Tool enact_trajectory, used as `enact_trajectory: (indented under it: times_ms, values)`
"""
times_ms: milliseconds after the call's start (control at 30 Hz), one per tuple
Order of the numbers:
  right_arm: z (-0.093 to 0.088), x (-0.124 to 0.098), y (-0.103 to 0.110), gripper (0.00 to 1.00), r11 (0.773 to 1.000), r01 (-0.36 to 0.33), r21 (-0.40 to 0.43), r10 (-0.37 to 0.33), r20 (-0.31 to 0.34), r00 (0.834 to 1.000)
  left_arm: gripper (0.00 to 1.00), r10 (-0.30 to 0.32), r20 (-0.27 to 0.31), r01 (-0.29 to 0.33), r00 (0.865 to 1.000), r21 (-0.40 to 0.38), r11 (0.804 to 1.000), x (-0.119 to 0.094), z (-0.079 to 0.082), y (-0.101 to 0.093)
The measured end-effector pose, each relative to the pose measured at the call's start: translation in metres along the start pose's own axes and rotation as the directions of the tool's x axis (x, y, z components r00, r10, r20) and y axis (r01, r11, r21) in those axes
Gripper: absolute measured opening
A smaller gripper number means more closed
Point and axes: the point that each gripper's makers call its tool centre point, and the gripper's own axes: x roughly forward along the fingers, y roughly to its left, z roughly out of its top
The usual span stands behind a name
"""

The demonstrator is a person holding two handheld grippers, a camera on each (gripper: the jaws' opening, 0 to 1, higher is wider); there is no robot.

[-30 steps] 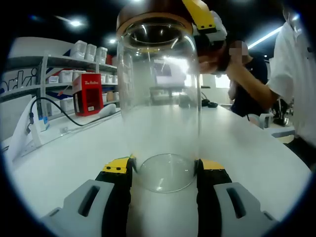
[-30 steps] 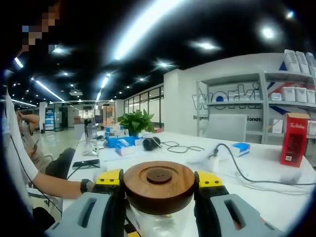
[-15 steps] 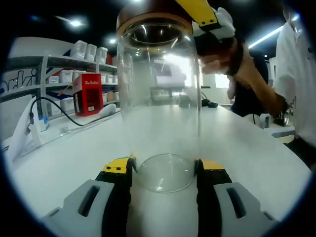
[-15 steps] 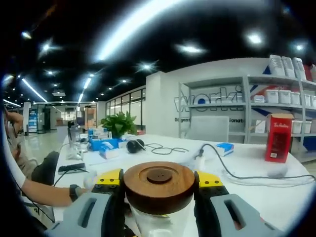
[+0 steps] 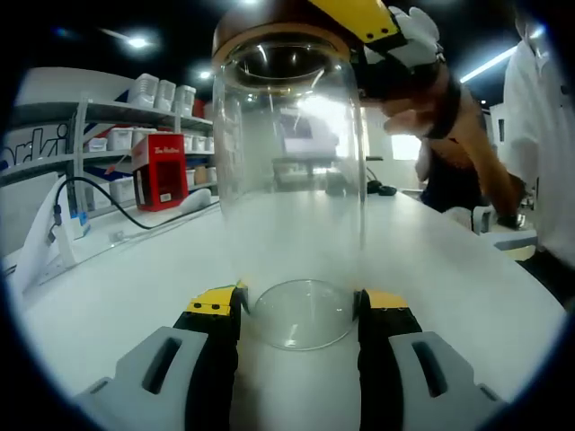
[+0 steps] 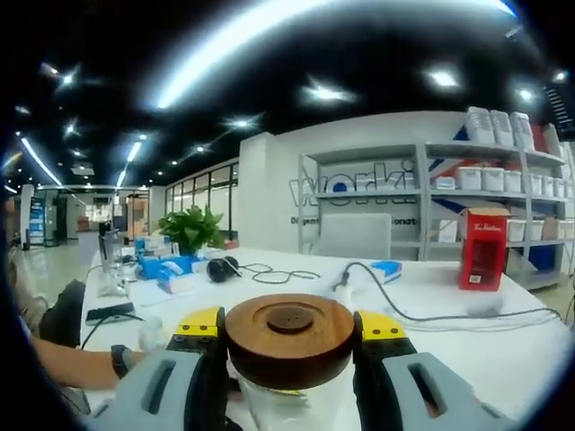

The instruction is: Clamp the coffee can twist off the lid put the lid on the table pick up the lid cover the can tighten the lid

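Two grippers act: left gripper (image 5: pixel 299 310) clamps the glass can (image 5: pixel 289 180) base on the table (image 5: pixel 117 287); right gripper (image 6: pixel 289 334), closed on the wooden lid (image 6: pixel 289 337), has rotated further, so twisting continues.

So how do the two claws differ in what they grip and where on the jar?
The left claw clamps the clear glass can at its base, down on the white table; the right claw grips the round wooden lid at the can's top. The left one holds transparent glass, the right one dark brown wood. Both have yellow-tipped jaws closed on their part.
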Motion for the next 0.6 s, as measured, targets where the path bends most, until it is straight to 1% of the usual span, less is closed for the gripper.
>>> enact_trajectory:
  times_ms: [200, 367, 467, 600]
  values:
    - [-0.0001, -0.0012, -0.0001, 0.51, 0.997, 0.082, -0.008, -0.082, 0.007, 0.997, 0.43, -0.001, 0.000, 0.001, 1.000, 0.000, 1.000, -0.0001, 0.0000, -0.0001]
    - [0.0004, -0.0013, -0.0016, 0.51, 0.988, 0.155, -0.029, -0.154, 0.037, 0.987, 0.43, 0.000, 0.000, 0.000, 1.000, 0.001, 1.000, -0.0003, -0.0001, -0.0004]
    - [0.0004, -0.0020, -0.0035, 0.51, 0.984, 0.174, -0.025, -0.173, 0.036, 0.984, 0.43, 0.001, 0.000, -0.001, 1.000, 0.001, 1.000, -0.0005, -0.0001, -0.0007]
    - [0.0005, -0.0017, -0.0035, 0.51, 0.976, 0.217, -0.027, -0.216, 0.033, 0.976, 0.43, 0.001, 0.000, -0.001, 1.000, 0.001, 1.000, -0.0004, -0.0002, -0.0009]
